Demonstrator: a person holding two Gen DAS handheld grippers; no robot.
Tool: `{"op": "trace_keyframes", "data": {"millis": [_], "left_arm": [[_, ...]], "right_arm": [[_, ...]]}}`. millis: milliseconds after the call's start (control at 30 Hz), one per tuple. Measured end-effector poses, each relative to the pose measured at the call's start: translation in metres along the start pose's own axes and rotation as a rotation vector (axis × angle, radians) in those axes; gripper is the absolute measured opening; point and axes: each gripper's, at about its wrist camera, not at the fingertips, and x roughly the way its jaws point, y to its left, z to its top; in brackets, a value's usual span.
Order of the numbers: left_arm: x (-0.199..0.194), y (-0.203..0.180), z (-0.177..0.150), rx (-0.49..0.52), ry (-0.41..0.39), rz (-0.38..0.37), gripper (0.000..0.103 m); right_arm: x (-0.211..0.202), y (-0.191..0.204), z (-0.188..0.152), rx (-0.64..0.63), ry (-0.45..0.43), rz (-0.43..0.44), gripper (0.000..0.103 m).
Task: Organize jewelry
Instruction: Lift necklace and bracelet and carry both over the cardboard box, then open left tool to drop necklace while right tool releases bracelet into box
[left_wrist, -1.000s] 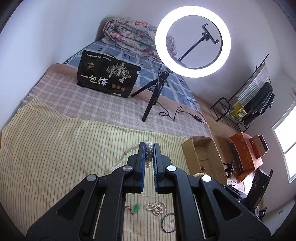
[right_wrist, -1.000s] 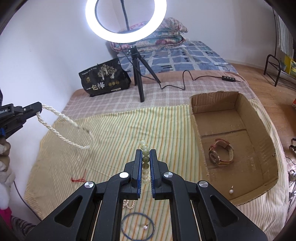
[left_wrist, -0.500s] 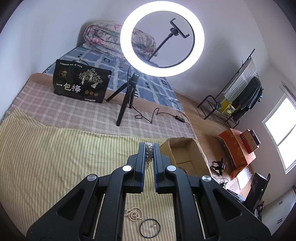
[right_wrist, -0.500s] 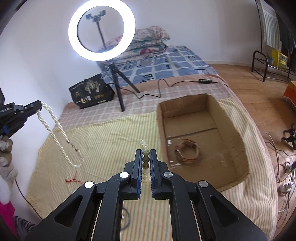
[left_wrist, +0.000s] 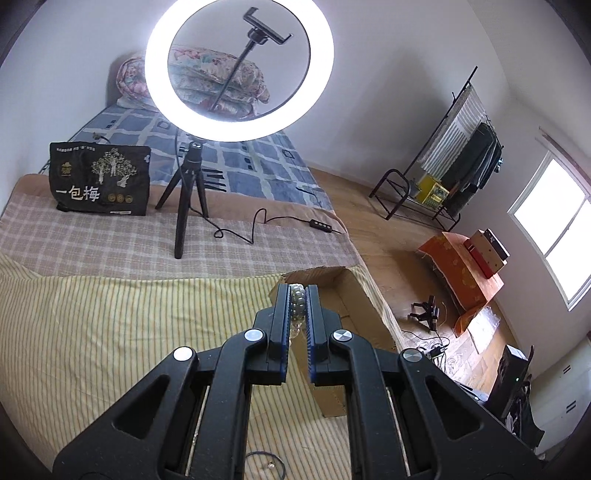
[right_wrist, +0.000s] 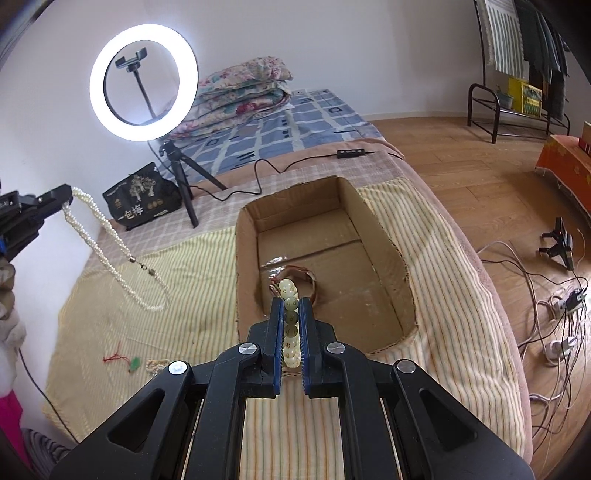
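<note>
- The left gripper (left_wrist: 298, 295) is clamped on a long white pearl necklace (right_wrist: 110, 243), which dangles in a loop above the yellow striped bedsheet (right_wrist: 192, 280), its clasp hanging mid-air
- The right gripper (right_wrist: 291, 306) is pinched shut around a bracelet of pale green round beads (right_wrist: 290, 321), held over the near wall of the open brown cardboard box (right_wrist: 384, 236)
- Inside the box lies a brown strap wristwatch (right_wrist: 295, 277), partly hidden behind the beads
- On the sheet, well left of the box, rest a small green pendant on red cord (right_wrist: 133, 363) and a little heap of pearls (right_wrist: 157, 365)
- A lit white ring light on a black tripod (right_wrist: 143, 81) stands behind
</note>
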Motion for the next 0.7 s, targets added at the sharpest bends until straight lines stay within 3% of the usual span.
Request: {"op": "trace_keyframes", "data": {"millis": [367,700], "left_arm": [[0.042,-0.063,0.026,0.079,0.021,-0.037,0.005],[0.117,-0.102,0.037,0.117,0.099,-0.022,0.005]], "right_arm": [[0.012,-0.007,0.002,0.025,0.023,0.01,0.006],[0.031,-0.016,0.003,0.062,0.067,0.021,0.006]]}}
